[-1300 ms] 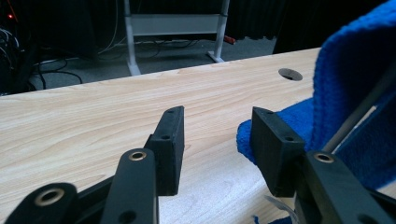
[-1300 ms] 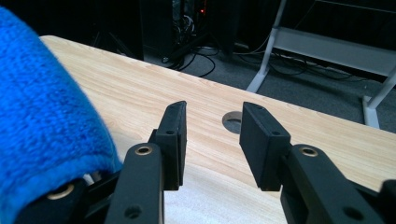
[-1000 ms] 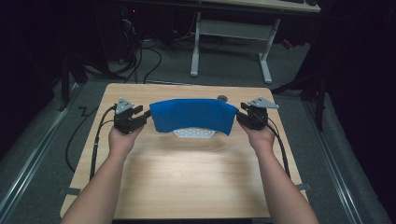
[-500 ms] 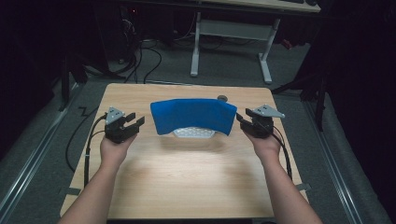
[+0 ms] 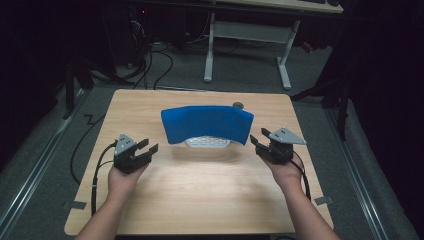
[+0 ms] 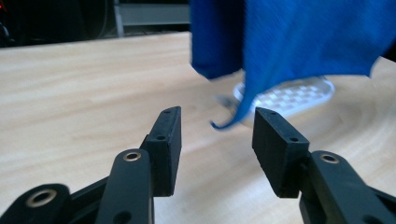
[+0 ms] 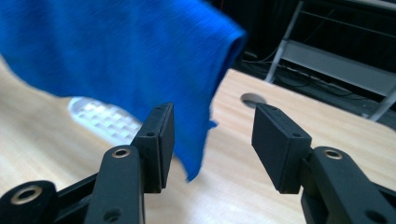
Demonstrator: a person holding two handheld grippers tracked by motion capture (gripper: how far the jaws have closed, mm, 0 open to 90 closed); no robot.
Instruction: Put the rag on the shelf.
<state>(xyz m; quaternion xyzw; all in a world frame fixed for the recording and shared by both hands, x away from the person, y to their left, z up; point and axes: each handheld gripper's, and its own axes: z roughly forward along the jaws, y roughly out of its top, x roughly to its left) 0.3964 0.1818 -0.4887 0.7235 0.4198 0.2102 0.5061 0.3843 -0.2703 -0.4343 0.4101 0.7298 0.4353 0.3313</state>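
A second ago both grippers pinched the ends of the draped blue cloth (image 5: 207, 123); now the left black two-jaw gripper (image 5: 148, 148) and the right black two-jaw gripper (image 5: 257, 140) have let go, jaws spread, and have drawn back toward the person (each well apart from the cloth's ends).

Table (image 5: 200, 200) – pale wood, smooth w/ a slight sheen. Blue cloth (image 5: 207, 123) – soft, matt, fine knit-like weave. White rack (image 6: 299, 95) under it looks like plastic grid, a bit glossy. Left gripper (image 6: 217, 128) & right gripper (image 7: 212, 123) pads: black matt plastic.
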